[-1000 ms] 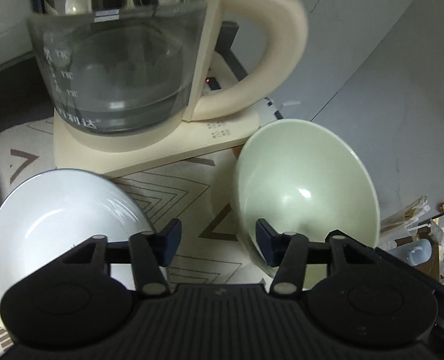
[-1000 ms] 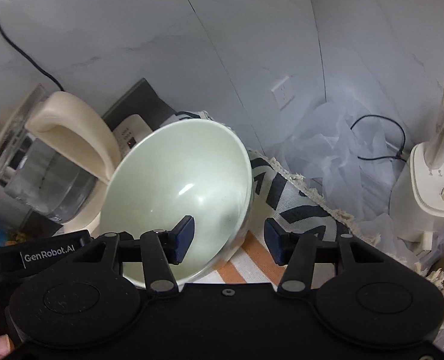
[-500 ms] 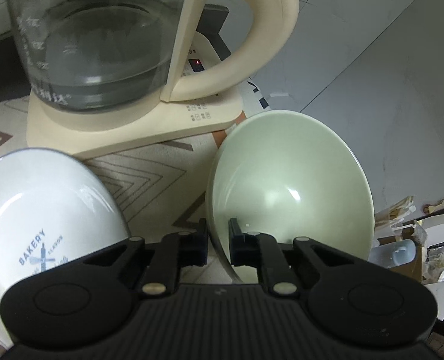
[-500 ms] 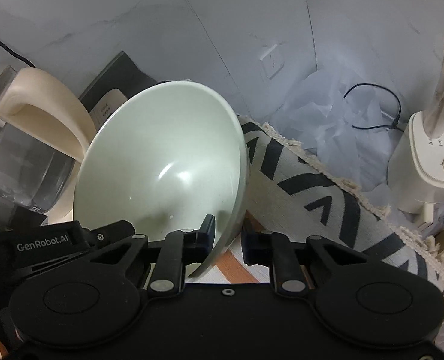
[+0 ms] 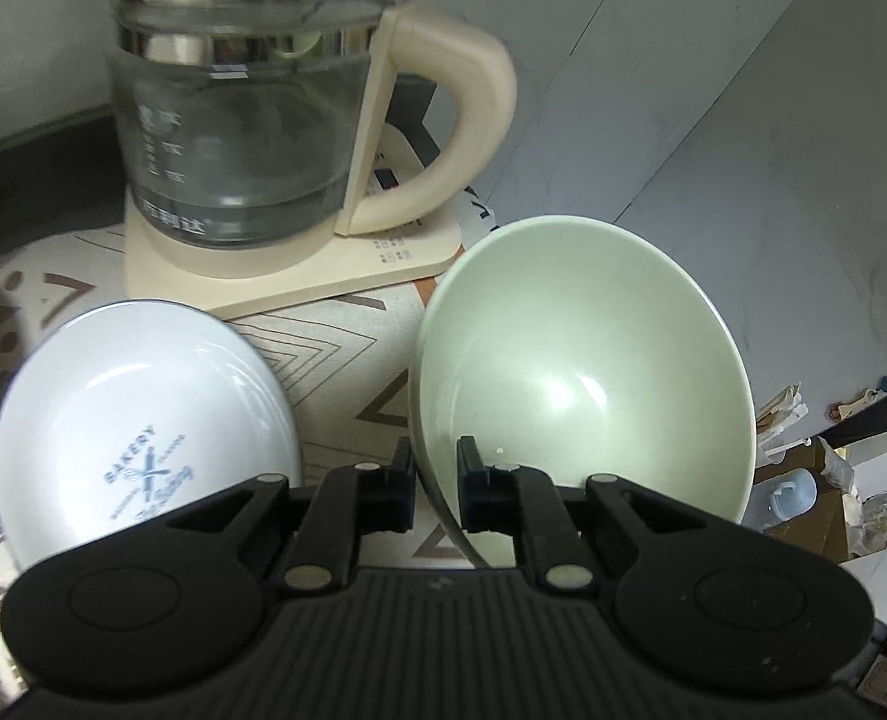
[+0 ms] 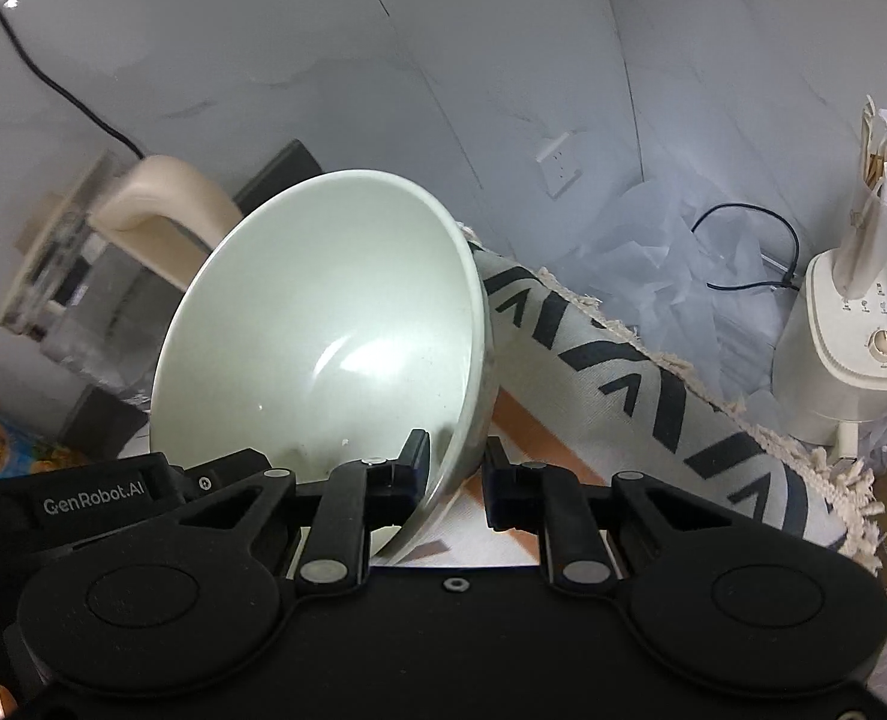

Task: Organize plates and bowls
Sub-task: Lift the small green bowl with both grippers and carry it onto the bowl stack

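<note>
We hold one pale green bowl (image 5: 581, 372) with both tongs at once. Our left tongs (image 5: 435, 489) pinch its near rim, one finger (image 5: 398, 492) outside the wall and the other inside the hollow, pressed tight on the thin edge. Our right tongs (image 6: 454, 477) pinch the same bowl (image 6: 323, 324) on its other side, again with one finger in the hollow and one outside, the rim clamped between them. So the bowl sits between the two tongs, tilted, its open side facing both cameras and its far rim pointing toward the wall.

Whether the bowl's underside touches the patterned cloth (image 5: 335, 354) we cannot tell, since the tongs hide that part.

To the left of the green bowl, near our left tongs but apart from them, a white bowl (image 5: 137, 420) with blue "BAKERY" lettering rests on the cloth. Behind both stands a glass kettle (image 5: 245, 120) with a cream handle on its cream base (image 5: 299, 276). In the right wrist view the cloth's fringed edge (image 6: 671, 360) runs toward a cream appliance (image 6: 851, 360) at the far right.
</note>
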Available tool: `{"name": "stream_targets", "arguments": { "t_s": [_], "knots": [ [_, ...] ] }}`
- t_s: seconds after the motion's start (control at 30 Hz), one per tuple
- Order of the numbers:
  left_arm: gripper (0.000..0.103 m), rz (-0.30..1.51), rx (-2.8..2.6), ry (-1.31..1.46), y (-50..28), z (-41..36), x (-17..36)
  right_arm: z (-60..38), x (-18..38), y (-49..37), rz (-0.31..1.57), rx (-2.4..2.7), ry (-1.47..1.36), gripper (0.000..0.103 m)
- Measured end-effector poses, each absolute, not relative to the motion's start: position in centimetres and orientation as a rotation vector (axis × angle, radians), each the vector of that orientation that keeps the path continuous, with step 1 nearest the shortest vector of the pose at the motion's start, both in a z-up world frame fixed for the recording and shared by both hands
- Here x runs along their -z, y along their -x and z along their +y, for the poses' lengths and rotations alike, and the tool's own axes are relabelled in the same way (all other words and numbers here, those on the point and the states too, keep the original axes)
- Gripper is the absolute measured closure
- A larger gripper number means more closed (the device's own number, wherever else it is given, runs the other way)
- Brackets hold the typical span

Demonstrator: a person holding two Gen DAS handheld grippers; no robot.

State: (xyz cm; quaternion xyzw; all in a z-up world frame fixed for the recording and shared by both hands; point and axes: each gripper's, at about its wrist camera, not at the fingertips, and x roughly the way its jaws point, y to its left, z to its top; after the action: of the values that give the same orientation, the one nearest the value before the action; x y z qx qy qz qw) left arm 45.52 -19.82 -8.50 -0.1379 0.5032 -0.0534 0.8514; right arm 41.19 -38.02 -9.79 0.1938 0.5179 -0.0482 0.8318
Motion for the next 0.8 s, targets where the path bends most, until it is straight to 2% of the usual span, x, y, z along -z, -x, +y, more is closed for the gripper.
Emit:
{"name": "stream_targets", "arguments": {
  "t_s": [0.8],
  "knots": [
    [0.091, 0.953, 0.048, 0.348, -34.8, -17.1, 2.8, -35.5, 4.1, -33.9, 1.008, -0.018, -0.378, 0.085]
  ]
}}
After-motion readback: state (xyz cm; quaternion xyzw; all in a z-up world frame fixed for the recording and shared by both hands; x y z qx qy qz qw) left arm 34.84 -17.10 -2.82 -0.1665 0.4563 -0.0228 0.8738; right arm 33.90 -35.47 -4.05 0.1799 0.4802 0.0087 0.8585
